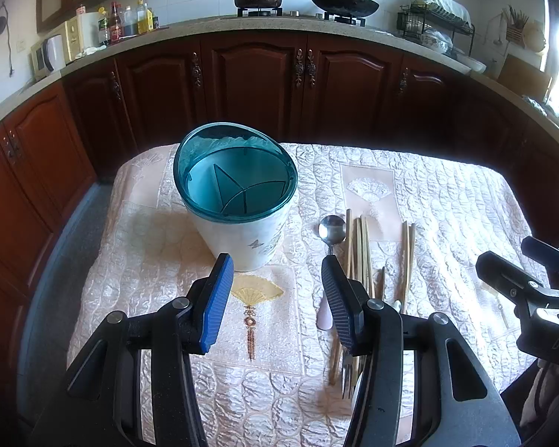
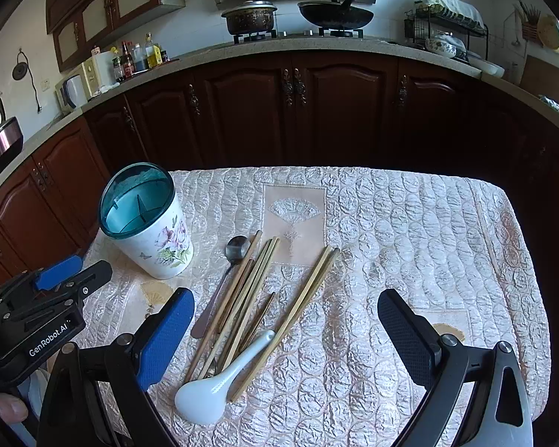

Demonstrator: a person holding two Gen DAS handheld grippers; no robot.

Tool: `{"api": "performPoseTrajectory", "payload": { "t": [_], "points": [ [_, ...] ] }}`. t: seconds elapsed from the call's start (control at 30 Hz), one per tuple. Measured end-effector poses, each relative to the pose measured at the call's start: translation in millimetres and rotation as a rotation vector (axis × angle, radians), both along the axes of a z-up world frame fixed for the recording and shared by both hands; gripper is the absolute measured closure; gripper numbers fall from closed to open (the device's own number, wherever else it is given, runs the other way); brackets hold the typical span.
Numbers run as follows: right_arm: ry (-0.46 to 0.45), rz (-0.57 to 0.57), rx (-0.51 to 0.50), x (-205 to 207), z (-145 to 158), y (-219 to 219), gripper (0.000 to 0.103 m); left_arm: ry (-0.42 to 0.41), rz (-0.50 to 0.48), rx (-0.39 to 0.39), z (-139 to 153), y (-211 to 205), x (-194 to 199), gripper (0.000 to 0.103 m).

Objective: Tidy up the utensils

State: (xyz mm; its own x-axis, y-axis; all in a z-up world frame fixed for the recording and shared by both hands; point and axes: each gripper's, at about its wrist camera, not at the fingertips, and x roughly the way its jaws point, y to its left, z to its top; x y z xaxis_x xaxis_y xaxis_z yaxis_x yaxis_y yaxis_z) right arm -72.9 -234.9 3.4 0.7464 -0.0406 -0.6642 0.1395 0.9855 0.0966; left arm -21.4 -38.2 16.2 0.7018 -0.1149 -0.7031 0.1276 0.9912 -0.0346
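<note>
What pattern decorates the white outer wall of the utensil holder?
The utensil holder bears pink and purple flowers with a small butterfly, clearest in the right wrist view.

Quilted tablecloth (image 2: 391,223) under holder (image 2: 156,242), chopsticks (image 2: 249,298), spoons (image 2: 212,391).

A: Where does the utensil holder (image 2: 149,223) stand?

B: Upright on the table (image 2: 410,231), left of the utensils (its divided compartments hold nothing).

A: And the utensils?

B: The metal spoon (image 2: 231,260) lies leftmost, chopsticks (image 2: 249,290) beside it; the ceramic spoon (image 2: 220,383) lies nearest, across their near ends.
</note>
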Motion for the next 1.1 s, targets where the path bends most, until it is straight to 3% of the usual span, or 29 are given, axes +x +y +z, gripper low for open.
{"api": "performPoseTrajectory", "payload": {
  "t": [0.2, 1.1],
  "points": [
    [0.054, 0.006, -0.018, 0.9, -0.7, 1.2, 0.004, -0.001, -0.002, 0.000, -0.2, 0.4, -0.2, 0.054],
    [0.036, 0.005, -0.024, 1.2, -4.0, -0.6, 0.004, 0.014, -0.014, 0.000, -0.8, -3.6, -0.1, 0.054]
  ]
}}
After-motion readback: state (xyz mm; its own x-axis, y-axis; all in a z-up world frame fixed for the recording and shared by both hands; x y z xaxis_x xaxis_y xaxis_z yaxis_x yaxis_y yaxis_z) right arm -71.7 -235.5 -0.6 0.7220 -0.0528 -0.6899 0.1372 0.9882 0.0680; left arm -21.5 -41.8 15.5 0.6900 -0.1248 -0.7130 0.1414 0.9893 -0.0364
